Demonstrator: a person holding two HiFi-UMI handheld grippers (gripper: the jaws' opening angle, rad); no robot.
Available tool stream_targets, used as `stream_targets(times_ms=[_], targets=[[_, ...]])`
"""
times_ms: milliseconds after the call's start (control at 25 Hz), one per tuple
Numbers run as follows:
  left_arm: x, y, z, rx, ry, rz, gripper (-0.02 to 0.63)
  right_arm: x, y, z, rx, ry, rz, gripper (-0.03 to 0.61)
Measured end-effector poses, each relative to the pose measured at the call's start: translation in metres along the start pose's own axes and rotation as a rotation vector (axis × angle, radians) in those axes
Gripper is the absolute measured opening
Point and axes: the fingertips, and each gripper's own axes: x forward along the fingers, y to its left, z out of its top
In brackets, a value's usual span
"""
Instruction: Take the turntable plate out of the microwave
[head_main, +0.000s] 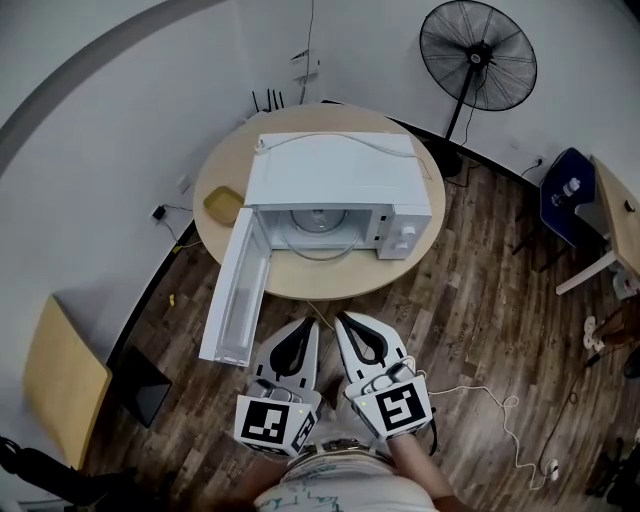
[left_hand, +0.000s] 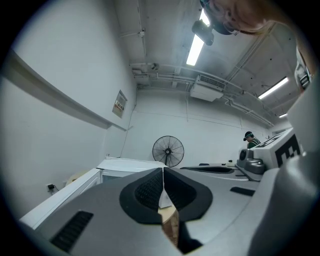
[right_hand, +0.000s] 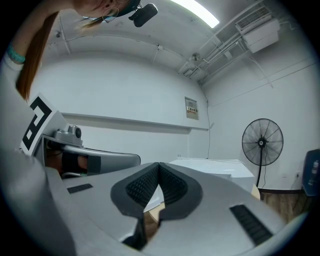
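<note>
A white microwave (head_main: 335, 180) stands on a round wooden table (head_main: 300, 275), its door (head_main: 235, 285) swung wide open toward me. Inside its cavity lies the glass turntable plate (head_main: 322, 222). My left gripper (head_main: 305, 325) and right gripper (head_main: 345, 322) hang side by side below the table's near edge, both shut with nothing between the jaws and pointing level toward the microwave. In the left gripper view the microwave (left_hand: 131, 165) shows just beyond the shut left gripper (left_hand: 163, 172). From the right gripper view, the microwave (right_hand: 215, 166) sits past the shut right gripper (right_hand: 159, 166).
A yellow dish (head_main: 223, 205) lies on the table left of the microwave. A standing fan (head_main: 477, 58) is behind the table at right, a chair (head_main: 563, 195) and a desk (head_main: 615, 225) farther right. A wooden seat (head_main: 62, 382) stands low left. Cables (head_main: 500, 415) trail over the floor.
</note>
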Motion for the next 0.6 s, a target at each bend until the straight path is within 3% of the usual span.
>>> stream_targets(times_ms=[280,600], targets=[[0.024,0.018,-0.002,-0.018,-0.004,0.032,0.017,0.027,-0.015,-0.001,-0.003,-0.008,0.027,-0.009],[0.09,0.039,0.011,0.002,-0.014,0.033,0.017,0.074,-0.066,0.006,0.021,-0.041,0.027,-0.009]])
